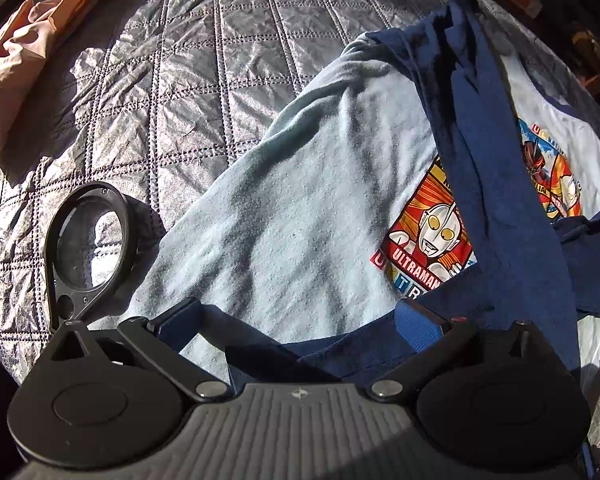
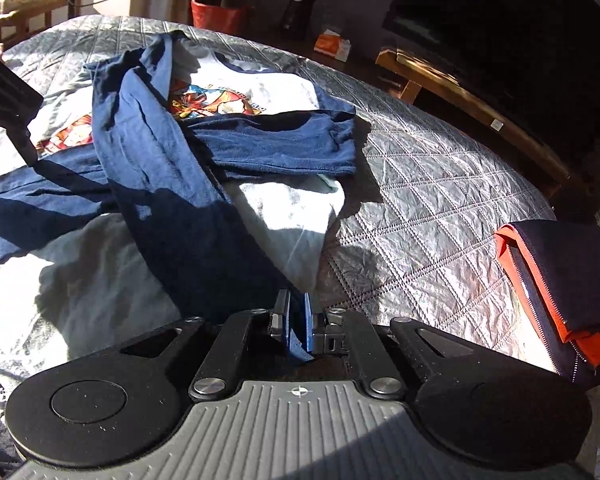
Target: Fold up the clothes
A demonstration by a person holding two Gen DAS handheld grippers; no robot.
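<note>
The right gripper (image 2: 298, 322) is clamped on the shirt's navy sleeve (image 2: 172, 184). The left gripper (image 1: 300, 320) stands apart over the shirt (image 1: 300, 200). No containers show; a folded jacket (image 2: 560, 280) lies right of the right gripper.

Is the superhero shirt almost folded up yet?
Not yet. One blue sleeve already lies folded across the shirt. The right gripper is pinching the other blue sleeve, while the left gripper is open at the shirt's edge. The body still needs folding. A folded jacket sits beside it.
</note>
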